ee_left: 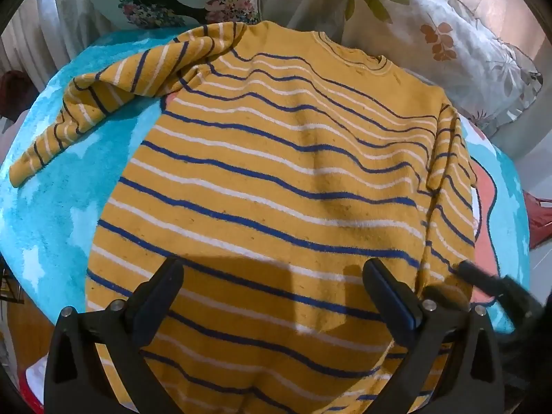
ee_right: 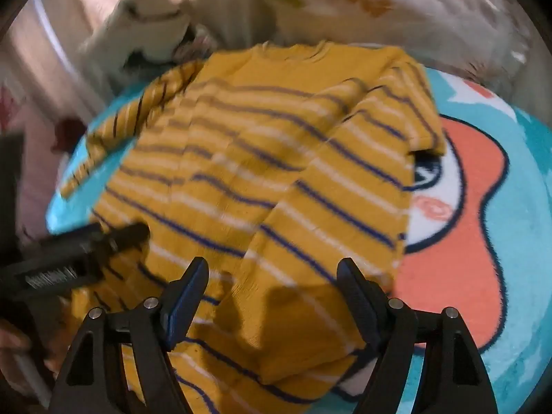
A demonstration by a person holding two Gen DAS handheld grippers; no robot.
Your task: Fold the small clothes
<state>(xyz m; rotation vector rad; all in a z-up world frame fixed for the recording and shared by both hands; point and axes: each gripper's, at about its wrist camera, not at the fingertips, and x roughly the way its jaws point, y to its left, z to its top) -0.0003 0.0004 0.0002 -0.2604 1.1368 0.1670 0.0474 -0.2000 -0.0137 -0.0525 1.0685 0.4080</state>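
Left gripper [ee_left: 274, 276] black plastic, blue-padded jaws, silver screws; right gripper [ee_right: 272, 276] alike

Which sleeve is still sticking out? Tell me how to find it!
Find the turquoise rug with the yellow striped sweater on it. The loose sleeve stretches off the sweater's left shoulder onto bare rug. The other sleeve is folded over the body.

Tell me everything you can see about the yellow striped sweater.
The sweater is mustard yellow with thin blue and white stripes and a ribbed round collar; it looks like soft knit. It lies flat on a turquoise rug, collar away from the cameras. Its left sleeve stretches out over the rug; the right sleeve is folded across the body. Pillows sit beyond the collar.
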